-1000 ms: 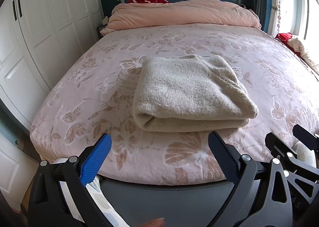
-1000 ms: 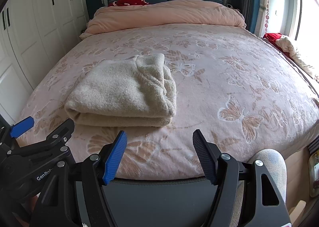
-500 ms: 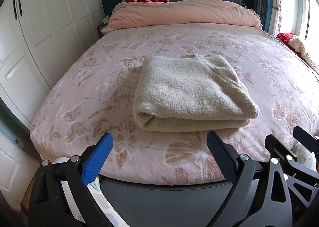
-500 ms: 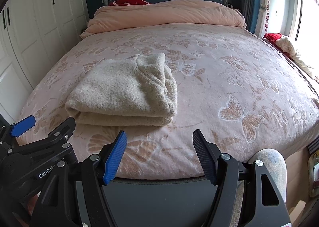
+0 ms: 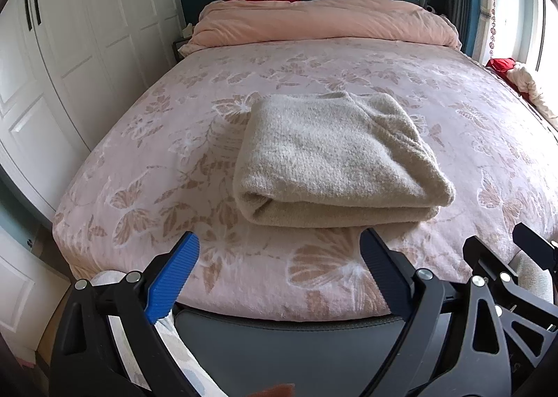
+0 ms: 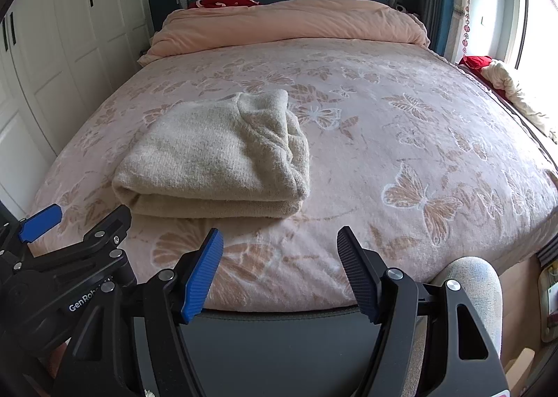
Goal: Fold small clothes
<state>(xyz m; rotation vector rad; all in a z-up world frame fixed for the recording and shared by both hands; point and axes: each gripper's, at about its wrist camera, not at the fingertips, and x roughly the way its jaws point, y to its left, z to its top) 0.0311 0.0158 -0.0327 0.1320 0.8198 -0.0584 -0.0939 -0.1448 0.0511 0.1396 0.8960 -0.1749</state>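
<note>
— While the beige sweater (image 5: 334, 156) is lying folded on the butterfly bedspread (image 5: 167, 167) near the foot edge, what are the tools doing?

— Both are hovering short of it. The left gripper (image 5: 279, 271) is gaping wide, gripping nothing; the right gripper (image 6: 280, 268) is spread too, just beside it.

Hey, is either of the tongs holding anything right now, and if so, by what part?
Nothing is held. The left tongs and right tongs are both open and apart from the folded beige sweater, which lies on the bed.
</note>
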